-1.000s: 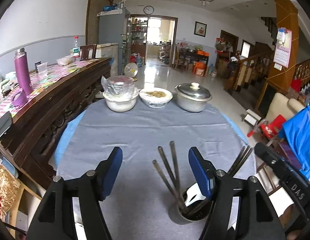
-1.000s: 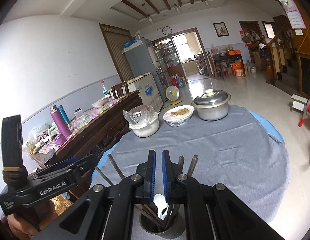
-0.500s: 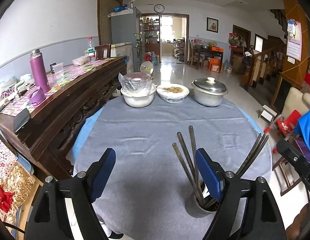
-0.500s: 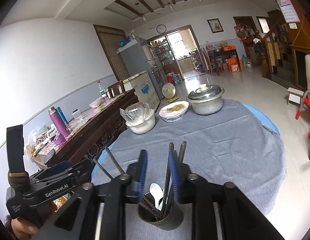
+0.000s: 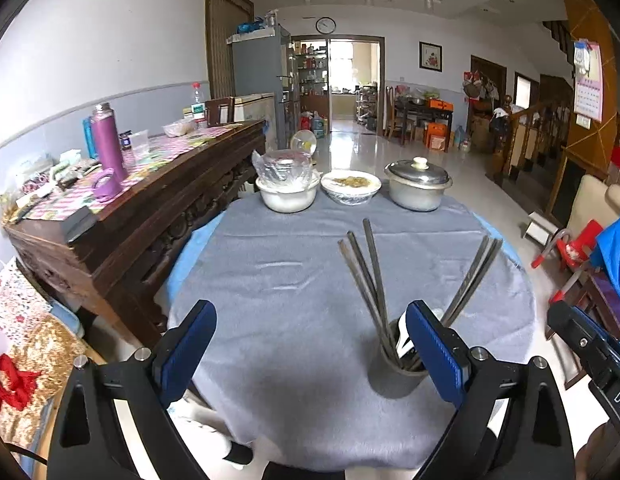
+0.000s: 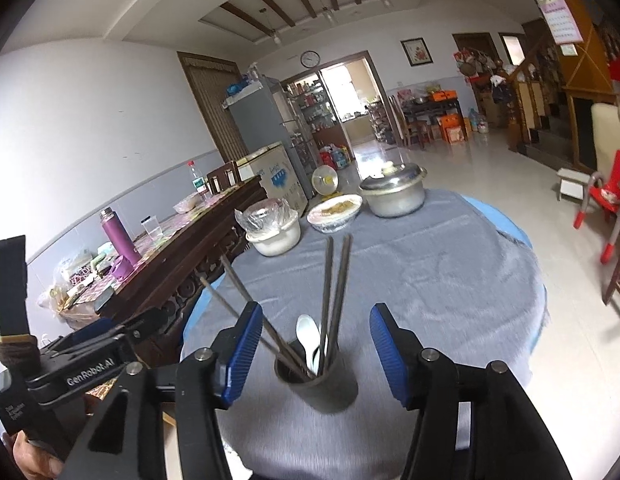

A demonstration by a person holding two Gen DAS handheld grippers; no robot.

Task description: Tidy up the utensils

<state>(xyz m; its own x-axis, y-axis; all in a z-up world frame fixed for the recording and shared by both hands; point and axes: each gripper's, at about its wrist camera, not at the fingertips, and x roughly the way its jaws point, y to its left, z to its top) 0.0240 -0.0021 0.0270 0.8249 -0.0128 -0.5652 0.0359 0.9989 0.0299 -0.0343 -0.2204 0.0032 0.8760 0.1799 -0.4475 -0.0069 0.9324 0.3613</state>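
**What I count on my table**

I count one dark utensil cup [image 6: 324, 384] holding one white spoon [image 6: 307, 334] and, as far as I can tell, seven chopsticks [image 5: 368, 276]. At the far edge I see three vessels: one white bowl [image 5: 287, 196] under plastic wrap, one dish of food [image 5: 352, 188], one lidded metal pot [image 5: 418, 188]. On the sideboard [image 5: 157, 208] stands one purple flask [image 5: 107, 146]

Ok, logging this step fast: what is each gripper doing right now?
Left gripper: jaws opening, wide, nothing between them.
Right gripper: jaws opening around the cup of chopsticks, not touching it.
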